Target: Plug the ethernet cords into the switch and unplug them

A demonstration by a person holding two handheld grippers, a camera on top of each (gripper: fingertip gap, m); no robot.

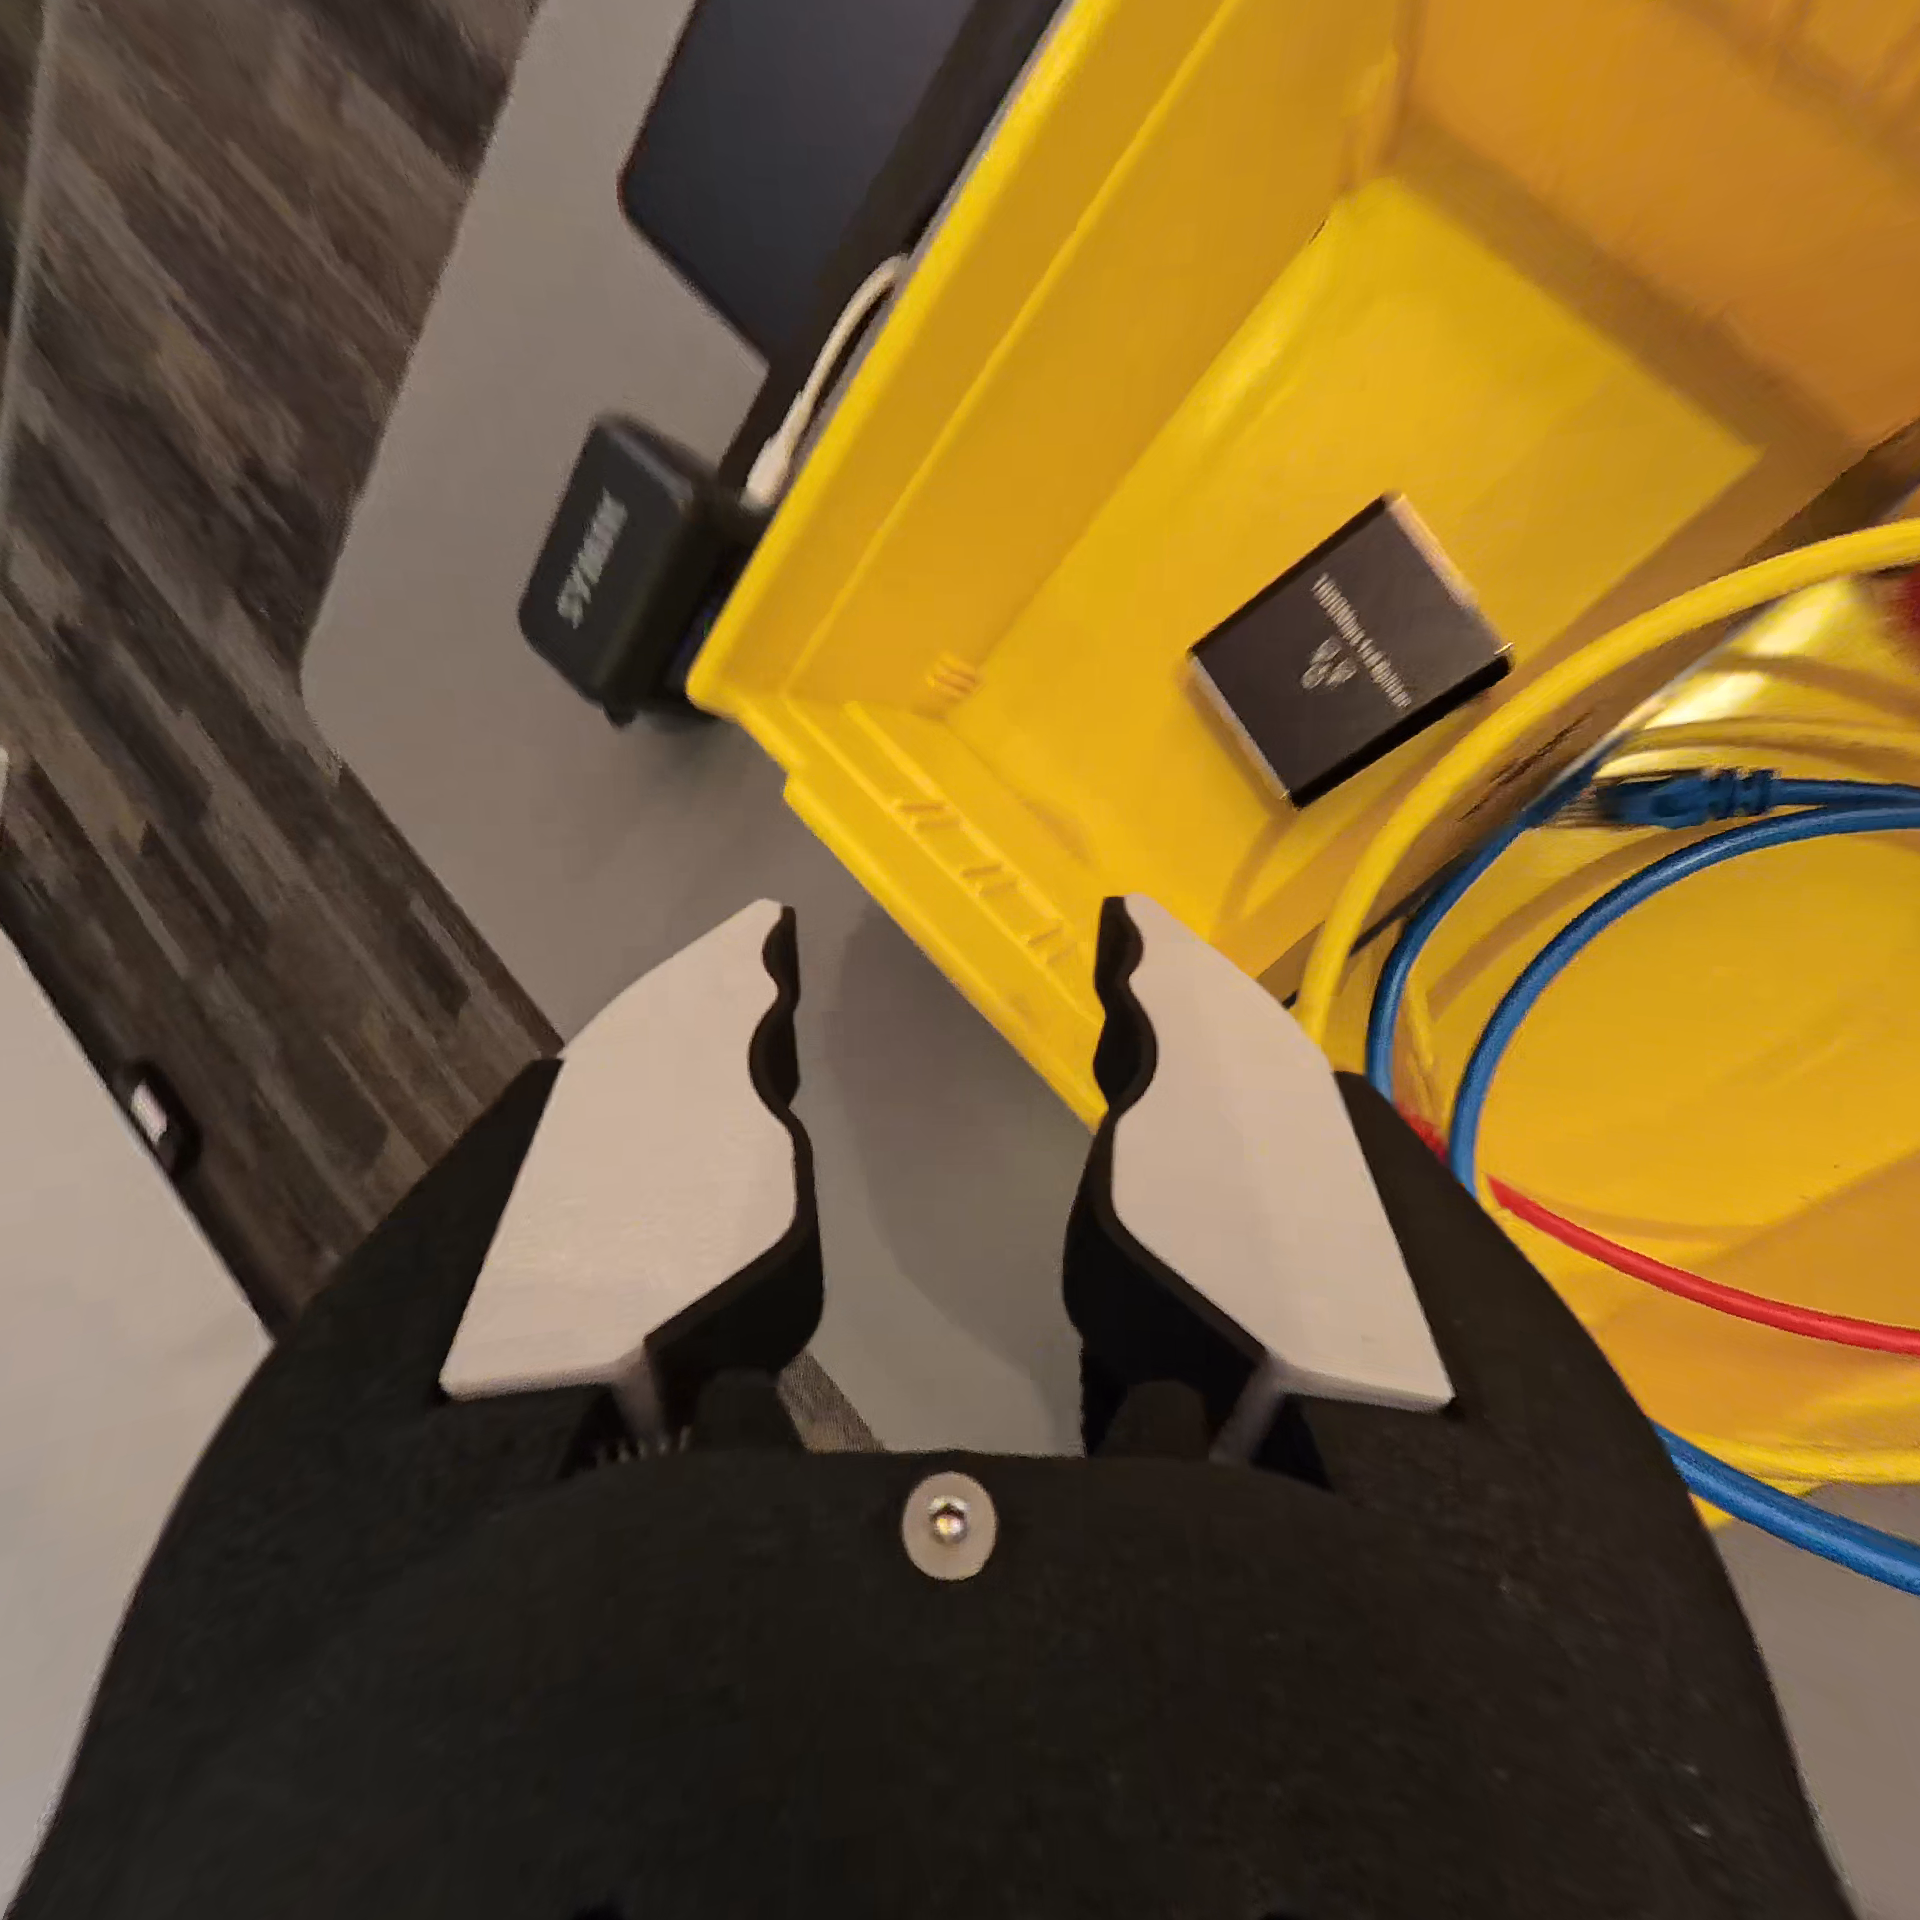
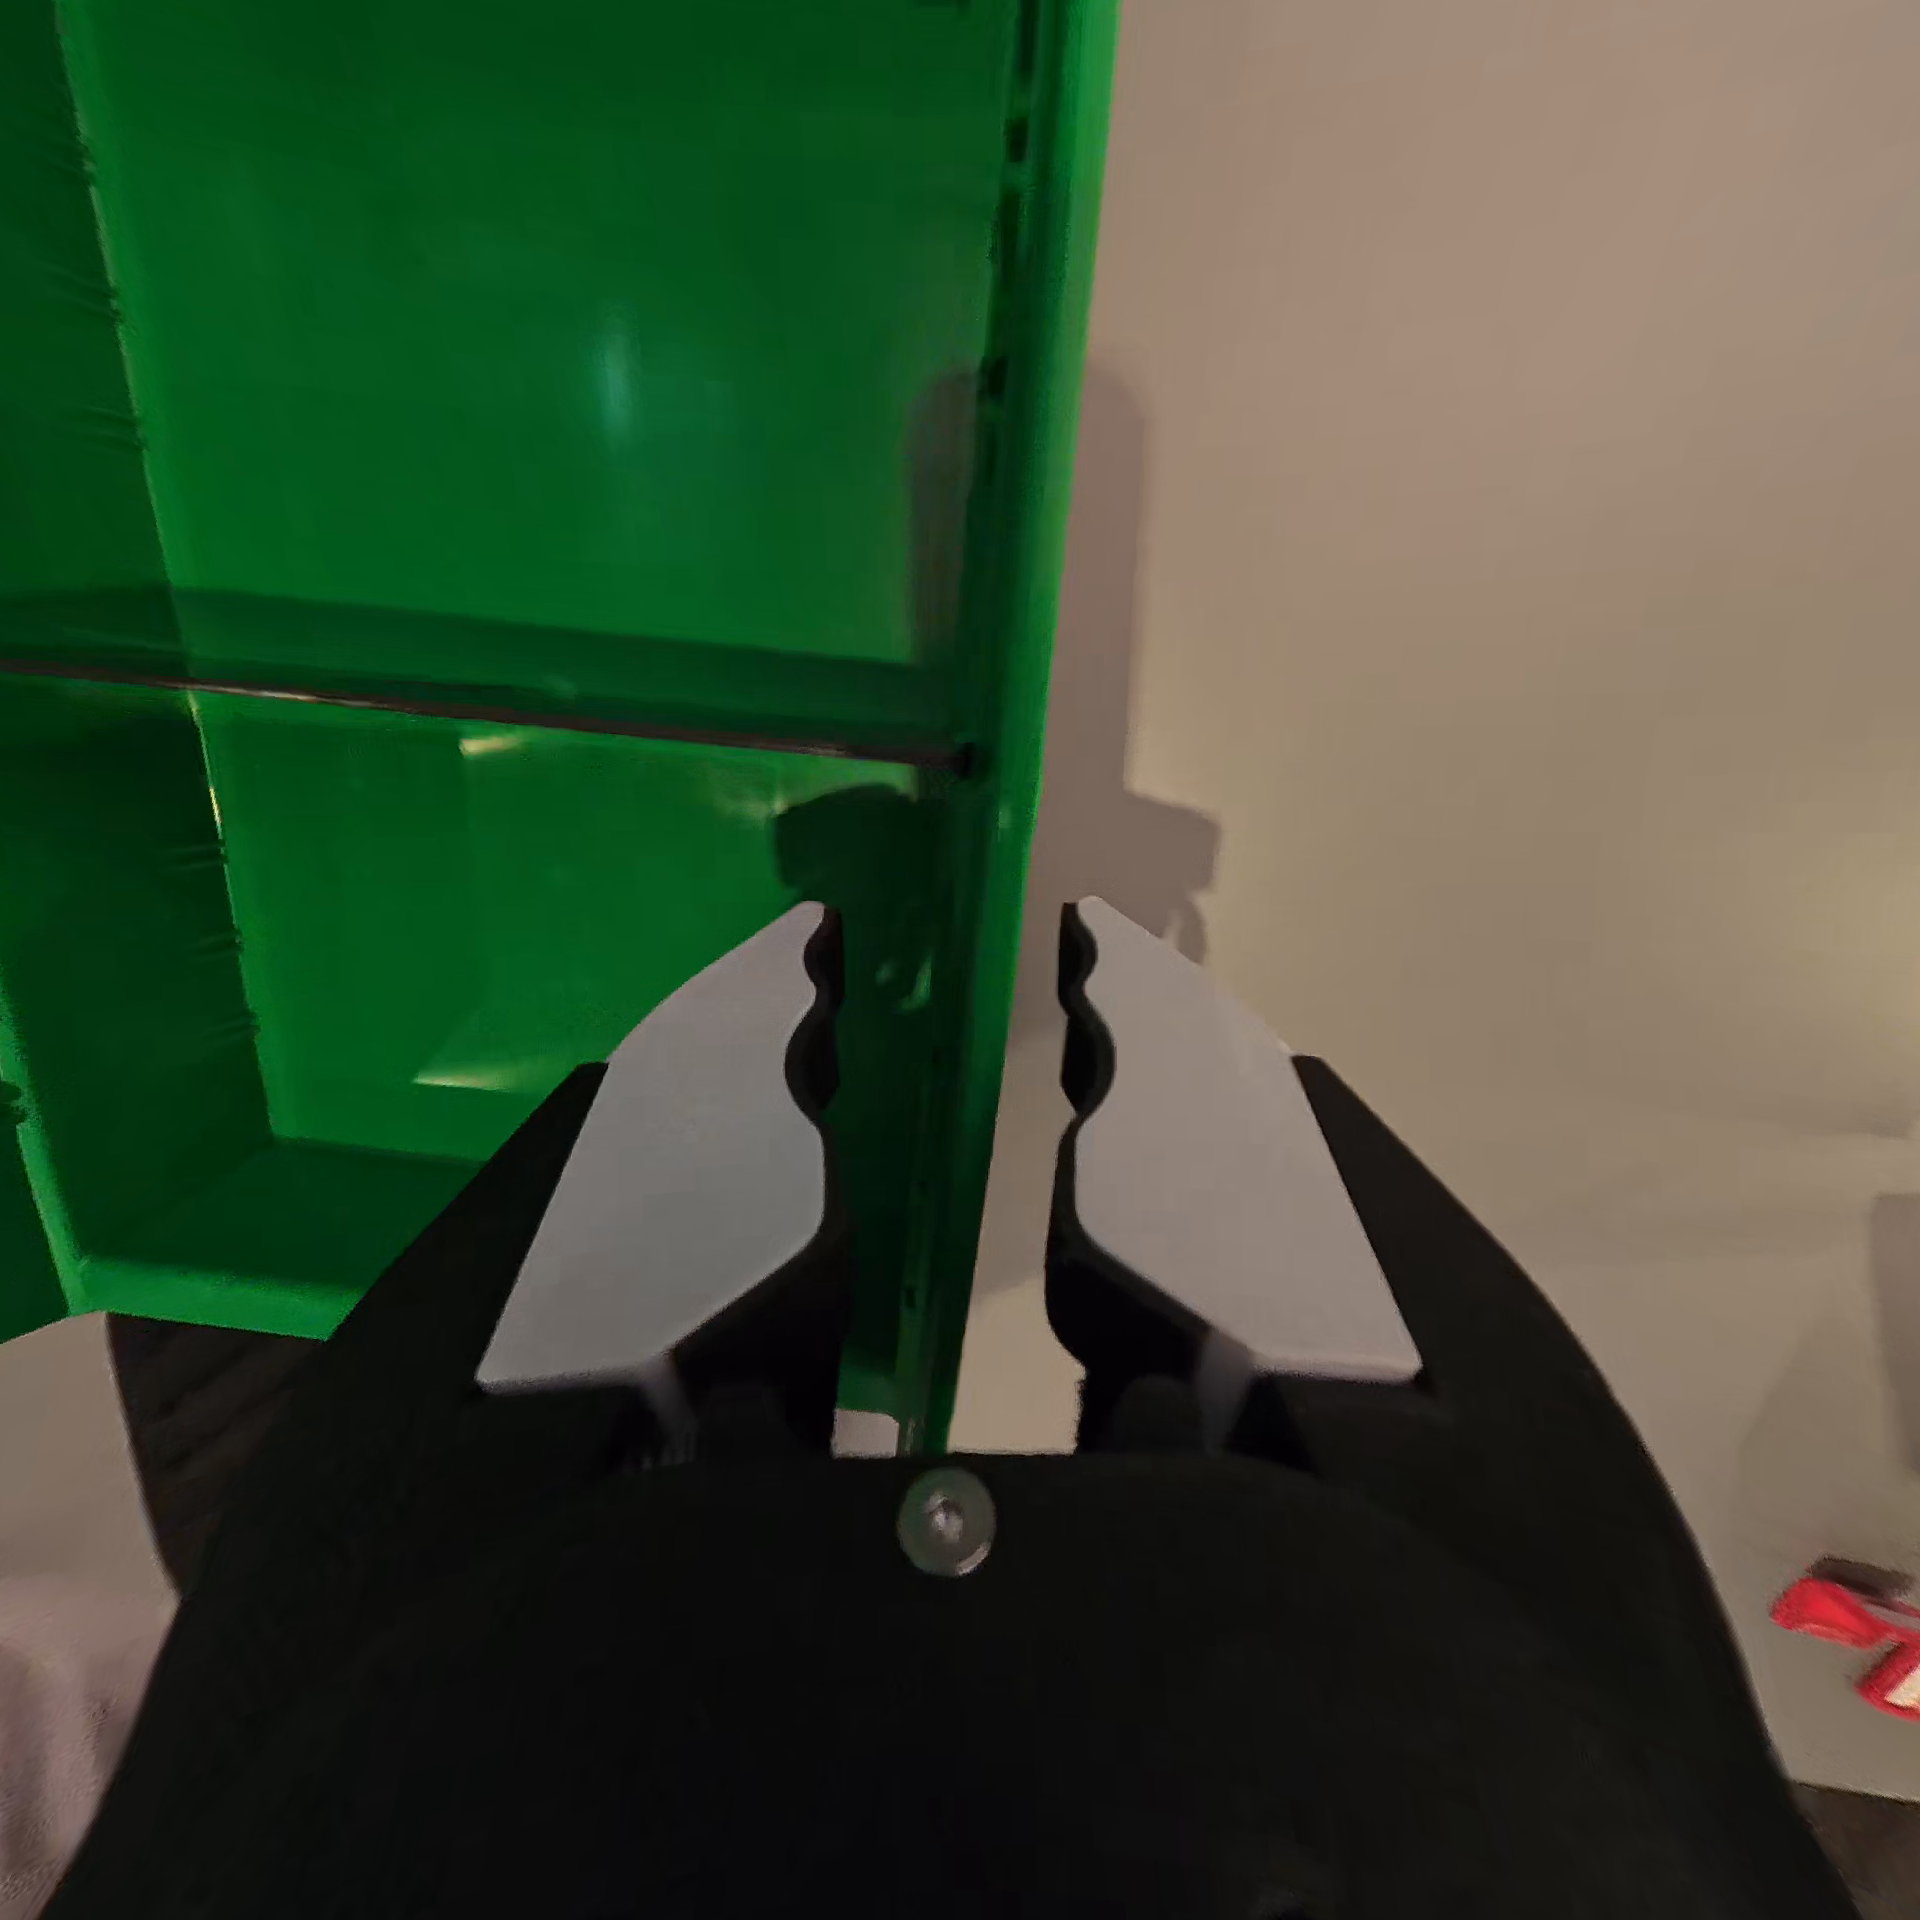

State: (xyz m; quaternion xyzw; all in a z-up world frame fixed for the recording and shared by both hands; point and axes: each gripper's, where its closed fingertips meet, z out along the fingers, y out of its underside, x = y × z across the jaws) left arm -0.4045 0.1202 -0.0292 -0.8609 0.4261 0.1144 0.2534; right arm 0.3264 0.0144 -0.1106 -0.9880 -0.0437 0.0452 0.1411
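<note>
In the left wrist view a small dark metal switch [image 1: 1351, 649] lies flat inside a yellow bin [image 1: 1049, 540]. To its right lie coiled ethernet cords: a yellow cord [image 1: 1455, 790], a blue cord [image 1: 1496, 997] with its plug [image 1: 1673, 800] lying loose, and a red cord [image 1: 1704, 1288]. My left gripper [image 1: 945, 920] is open and empty, hovering over the grey table near the bin's near corner. In the right wrist view my right gripper [image 2: 951, 920] is open and empty, its fingers astride the right wall of a green bin [image 2: 540, 416] without touching it.
A black power adapter [image 1: 613, 571] with a white cable [image 1: 831, 374] sits against the yellow bin's left side, beside a dark flat device [image 1: 769, 156]. Patterned carpet [image 1: 187, 520] lies beyond the table edge. A divider [image 2: 468, 707] crosses the green bin. A red object [image 2: 1860, 1652] lies at the right. About 75 cm separates my left fingertips from my right. The small dark metal switch [image 1: 1351, 649] is about 11 cm from my left fingertips.
</note>
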